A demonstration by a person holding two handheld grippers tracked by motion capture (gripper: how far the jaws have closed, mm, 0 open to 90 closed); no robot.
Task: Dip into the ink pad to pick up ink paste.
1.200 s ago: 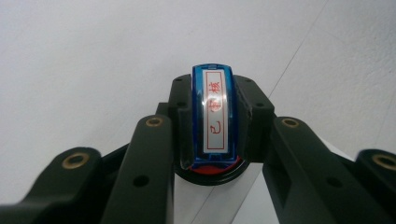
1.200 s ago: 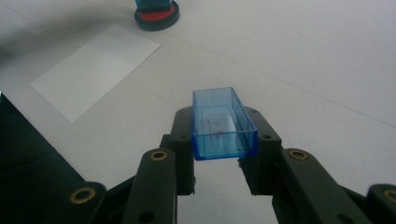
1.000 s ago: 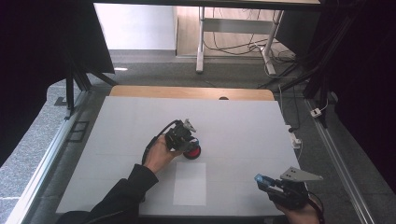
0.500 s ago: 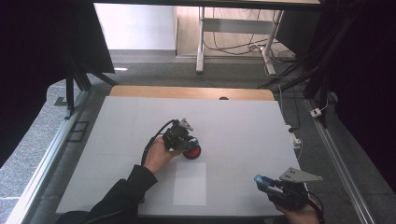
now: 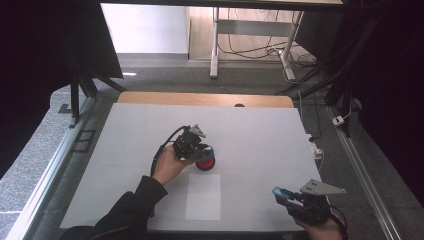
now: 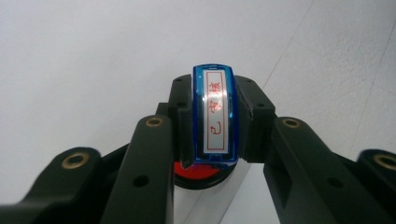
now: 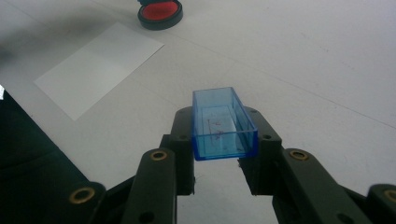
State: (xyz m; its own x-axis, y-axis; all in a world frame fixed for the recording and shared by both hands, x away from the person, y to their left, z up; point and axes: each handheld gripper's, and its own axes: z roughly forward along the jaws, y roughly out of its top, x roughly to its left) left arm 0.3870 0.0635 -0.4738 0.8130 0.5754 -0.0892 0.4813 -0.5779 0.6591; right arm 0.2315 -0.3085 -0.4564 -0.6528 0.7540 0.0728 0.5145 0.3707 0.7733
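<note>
My left gripper (image 5: 204, 151) is shut on a blue stamp (image 6: 213, 114) with a white label and red characters. It holds the stamp right over a round red ink pad (image 5: 205, 163) at the table's middle. In the left gripper view the ink pad (image 6: 198, 172) peeks out below the stamp; whether they touch I cannot tell. My right gripper (image 5: 280, 195) hovers at the table's near right edge, shut on the stamp's clear blue cap (image 7: 223, 125), open side up. A white sheet of paper (image 5: 203, 196) lies flat just in front of the ink pad.
A white mat (image 5: 260, 130) covers the table, with a wooden strip (image 5: 200, 98) along its far edge. Metal rails run along both sides. In the right gripper view the paper (image 7: 99, 67) and ink pad (image 7: 160, 12) lie far left of the cap.
</note>
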